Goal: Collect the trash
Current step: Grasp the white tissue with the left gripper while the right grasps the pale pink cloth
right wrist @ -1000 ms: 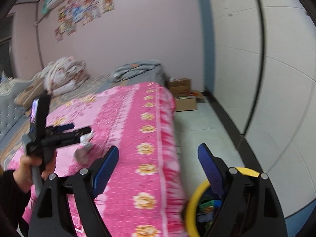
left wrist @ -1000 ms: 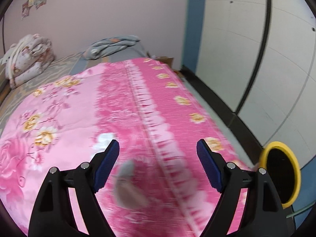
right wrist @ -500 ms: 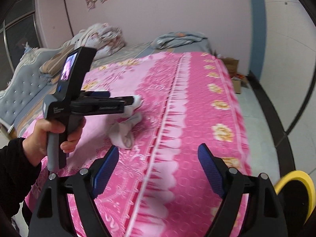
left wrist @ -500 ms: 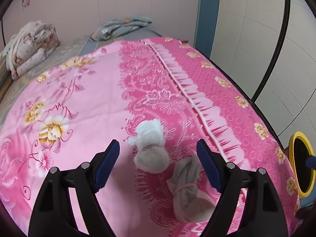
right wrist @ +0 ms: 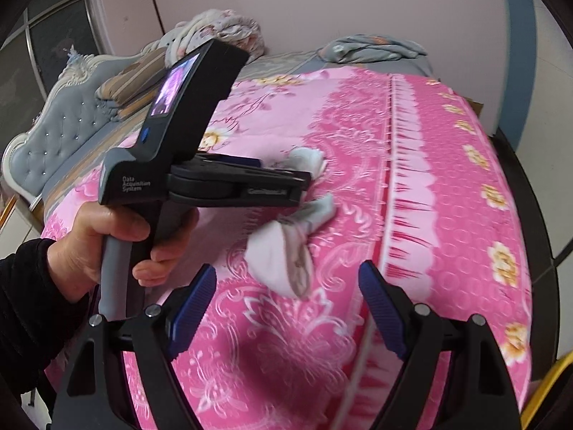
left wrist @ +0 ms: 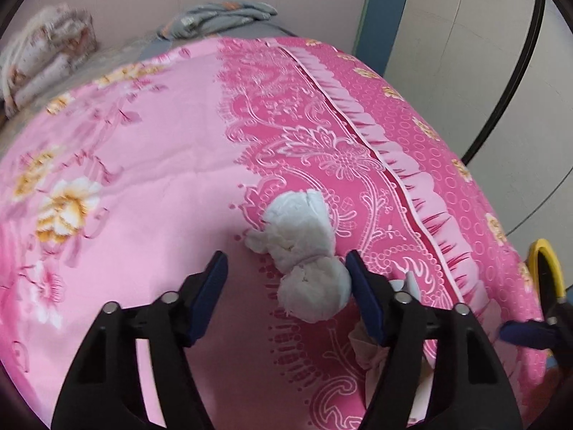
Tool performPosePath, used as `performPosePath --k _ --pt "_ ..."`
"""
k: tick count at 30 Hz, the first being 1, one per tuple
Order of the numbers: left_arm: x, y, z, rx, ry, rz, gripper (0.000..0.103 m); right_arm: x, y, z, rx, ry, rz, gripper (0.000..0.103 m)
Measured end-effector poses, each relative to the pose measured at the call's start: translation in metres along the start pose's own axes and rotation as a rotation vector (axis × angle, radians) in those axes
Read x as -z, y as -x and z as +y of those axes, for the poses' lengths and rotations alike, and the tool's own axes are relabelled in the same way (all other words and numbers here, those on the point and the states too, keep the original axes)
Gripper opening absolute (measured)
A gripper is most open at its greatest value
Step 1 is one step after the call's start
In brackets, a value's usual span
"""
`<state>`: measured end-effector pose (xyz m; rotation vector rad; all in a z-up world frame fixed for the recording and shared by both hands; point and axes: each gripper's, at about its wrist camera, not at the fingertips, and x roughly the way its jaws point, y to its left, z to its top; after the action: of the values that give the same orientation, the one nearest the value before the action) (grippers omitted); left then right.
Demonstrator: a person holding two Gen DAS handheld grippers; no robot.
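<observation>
- The white paper wad (left wrist: 306, 251) lies on the pink bedspread (left wrist: 150, 150), between the blue pads of your left gripper (left wrist: 286, 286) and close to the right-hand pad.
- A second wad (right wrist: 286, 247) lies near it on the right; in the left wrist view the finger hides most of it.
- I judge you are at the grasp step: the left gripper is wide open and holds nothing.
- Next, move a little forward so the wad sits deeper, then close the pads gently, because the paper is soft.
- Your right gripper (right wrist: 286, 304) is also wide open and empty, above the second wad.
- Your left hand (right wrist: 107, 236) holds the handle upright, with the fingers pointing level along the bed.
- The yellow-rimmed bin (left wrist: 548, 268) stands at the far right, beside the bed.
</observation>
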<state>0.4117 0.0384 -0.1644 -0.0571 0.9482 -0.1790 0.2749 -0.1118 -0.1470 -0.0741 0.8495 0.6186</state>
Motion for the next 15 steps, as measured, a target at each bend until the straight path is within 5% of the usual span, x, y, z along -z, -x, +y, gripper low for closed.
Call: performPosePath --k 4,12,15 --pt "0.001 -0.007 -0.001 0.084 -0.004 0.016 0.039 -0.005 -0.020 0.002 -0.026 -0.004 0.033 0.063" --pt "0.002 -0.009 0.003 0.141 0.021 0.004 0.035 -0.005 -0.045 -0.004 -0.056 -0.034 0.091 0.029" --pt "0.003 -0.008 0.002 0.137 0.020 -0.004 0.034 -0.005 -0.044 -0.003 -0.058 -0.032 0.085 0.026"
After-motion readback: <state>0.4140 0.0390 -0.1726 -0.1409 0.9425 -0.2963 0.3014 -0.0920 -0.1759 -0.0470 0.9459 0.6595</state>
